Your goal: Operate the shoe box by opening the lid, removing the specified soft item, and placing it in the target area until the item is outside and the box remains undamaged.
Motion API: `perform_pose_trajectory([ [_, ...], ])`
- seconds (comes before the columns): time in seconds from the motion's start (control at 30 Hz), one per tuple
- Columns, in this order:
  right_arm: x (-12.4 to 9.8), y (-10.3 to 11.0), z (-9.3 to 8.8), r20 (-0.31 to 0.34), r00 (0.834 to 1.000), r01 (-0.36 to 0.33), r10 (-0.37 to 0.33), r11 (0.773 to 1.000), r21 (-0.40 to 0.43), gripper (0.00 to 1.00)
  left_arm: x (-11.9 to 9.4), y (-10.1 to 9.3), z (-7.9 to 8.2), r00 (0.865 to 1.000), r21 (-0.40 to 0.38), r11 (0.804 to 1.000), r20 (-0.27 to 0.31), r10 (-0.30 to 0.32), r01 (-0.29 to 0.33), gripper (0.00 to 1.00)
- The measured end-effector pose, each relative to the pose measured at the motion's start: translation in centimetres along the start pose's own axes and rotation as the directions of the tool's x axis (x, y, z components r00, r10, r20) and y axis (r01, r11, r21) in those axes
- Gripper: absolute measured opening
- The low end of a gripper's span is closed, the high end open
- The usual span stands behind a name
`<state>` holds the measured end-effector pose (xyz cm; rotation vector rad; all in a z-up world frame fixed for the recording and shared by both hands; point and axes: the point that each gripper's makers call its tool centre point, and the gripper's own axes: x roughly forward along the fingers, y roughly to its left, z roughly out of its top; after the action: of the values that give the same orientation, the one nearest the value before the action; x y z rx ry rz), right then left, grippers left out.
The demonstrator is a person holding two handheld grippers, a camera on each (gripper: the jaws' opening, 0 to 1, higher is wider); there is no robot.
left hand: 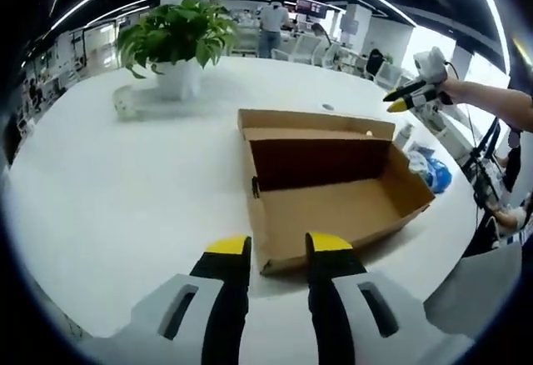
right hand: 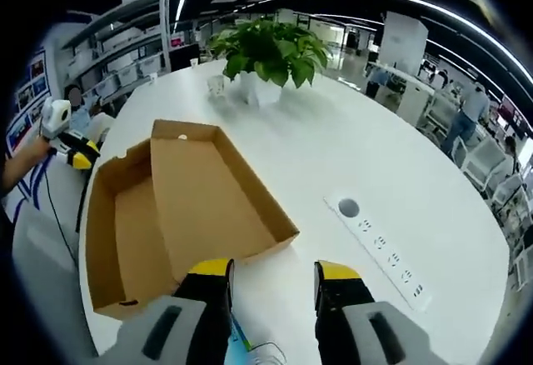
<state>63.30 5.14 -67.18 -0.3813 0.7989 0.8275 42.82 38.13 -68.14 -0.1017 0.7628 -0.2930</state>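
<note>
An open-plan office with ceiling strip lights, shelving and distant desks surrounds a large white round table (left hand: 108, 207). On it the brown cardboard shoe box (left hand: 333, 202) lies open, its lid (right hand: 212, 194) folded flat beside the tray; the inside looks bare in both views. In the left gripper view the box sits at centre, just past the jaws. At 11 o'clock stands a potted plant (left hand: 176, 40) in a white pot; in the right gripper view a recessed power strip (right hand: 379, 248) runs at 4 o'clock from the box.

The left gripper (left hand: 279, 252) hovers over the table with yellow-tipped jaws moderately apart, nothing between them. The right gripper (right hand: 275, 277) is likewise parted and empty. Something blue and white (left hand: 433, 172) lies just beyond the box's far end, at 3 o'clock in the left gripper view; it may be the soft item, though I cannot tell.

Judging by this, opening and removal look done. Next would be confirming placement in the target area, without knocking the box.
</note>
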Motion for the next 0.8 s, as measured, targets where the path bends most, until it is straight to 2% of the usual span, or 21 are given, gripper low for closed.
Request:
perform_pose_trajectory([
  [0.17,1.1,-0.8,0.5,0.016,0.999,0.038,-0.04,0.994,0.104,0.33,0.6,0.4,-0.5,1.0,-0.058,0.998,-0.012,0.006,-0.007,0.21],
  [0.3,1.9,-0.7,0.4,0.007,0.999,0.044,-0.046,0.984,0.173,0.31,1.3,0.5,-1.1,0.999,-0.09,0.996,-0.032,0.0,-0.003,0.21],
  [0.4,2.7,-0.4,0.3,0.006,0.999,0.034,-0.037,0.97,0.24,0.29,1.6,0.3,-1.3,0.999,-0.109,0.994,-0.034,-0.01,0.006,0.14],
  [0.6,4.5,0.2,-0.1,-0.029,0.998,0.061,-0.055,0.958,0.279,0.28,2.1,0.8,-2.2,0.998,-0.126,0.992,-0.053,0.016,-0.023,0.06],
  [0.73,5.6,0.5,-0.8,-0.066,0.996,0.081,-0.063,0.944,0.321,0.27,2.1,0.9,-2.3,0.999,-0.177,0.984,-0.053,0.01,-0.019,0.06],
  [0.8,6.1,0.9,-1.0,-0.08,0.995,0.084,-0.061,0.941,0.327,0.27,2.2,0.8,-2.3,0.999,-0.171,0.985,-0.051,0.009,-0.018,0.06],
])
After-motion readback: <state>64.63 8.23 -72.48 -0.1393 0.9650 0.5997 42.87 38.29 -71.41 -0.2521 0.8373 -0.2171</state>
